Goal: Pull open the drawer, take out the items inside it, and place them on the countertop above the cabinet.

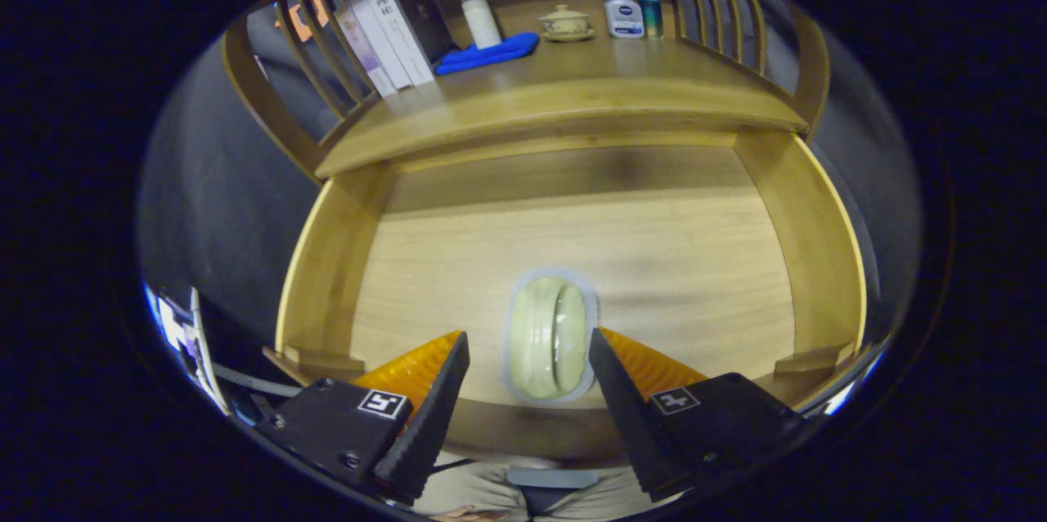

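The wooden drawer (810,236) stands pulled out below the countertop (572,88), and I look down into it. On its pale floor lies one item, a pale green ceramic piece (550,336), near the drawer's front wall. My gripper (528,346) hovers over it, open, with one finger on each side of the piece and neither finger touching it. The rest of the drawer floor is bare wood.
On the countertop stand several books (393,31), a white pump bottle (479,15), a folded blue cloth (488,54), a lidded ceramic cup on a saucer (564,23) and two small bottles (634,13). Slatted wooden rails (720,2) flank both sides. A person's lap (540,497) is below.
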Motion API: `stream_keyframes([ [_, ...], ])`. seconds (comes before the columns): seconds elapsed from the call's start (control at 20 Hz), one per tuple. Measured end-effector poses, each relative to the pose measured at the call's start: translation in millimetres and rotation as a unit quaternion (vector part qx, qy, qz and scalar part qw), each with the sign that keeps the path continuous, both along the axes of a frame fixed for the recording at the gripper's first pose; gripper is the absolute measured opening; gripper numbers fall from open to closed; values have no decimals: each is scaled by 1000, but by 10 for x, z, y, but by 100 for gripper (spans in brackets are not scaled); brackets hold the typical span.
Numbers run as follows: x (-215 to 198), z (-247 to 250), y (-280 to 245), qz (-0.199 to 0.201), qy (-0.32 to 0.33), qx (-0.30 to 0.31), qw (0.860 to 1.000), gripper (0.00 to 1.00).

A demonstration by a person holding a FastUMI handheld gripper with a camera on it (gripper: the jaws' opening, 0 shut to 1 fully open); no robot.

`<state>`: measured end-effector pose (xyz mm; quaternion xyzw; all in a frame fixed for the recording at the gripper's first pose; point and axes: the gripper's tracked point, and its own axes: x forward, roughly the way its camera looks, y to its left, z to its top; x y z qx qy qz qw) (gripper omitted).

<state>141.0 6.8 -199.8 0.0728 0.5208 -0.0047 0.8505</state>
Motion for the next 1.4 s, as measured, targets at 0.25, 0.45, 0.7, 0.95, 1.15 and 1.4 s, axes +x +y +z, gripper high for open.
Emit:
stream_keyframes([
  [0.25, 75, -190, -39, -2, 24, -20, 1000, 77],
  [0.45, 48, -331, -24, 2, 47, -31, 998, 58],
  [0.7, 81, -332, -47, -4, 40, -40, 998, 37],
  [0.95, 75, -252, -13, -8, 33, -18, 999, 19],
  [1.15, 137, 9, -10, -13, 1, -11, 1000, 19],
  [1.4, 197, 354, -70, -10, -28, -17, 999, 19],
])
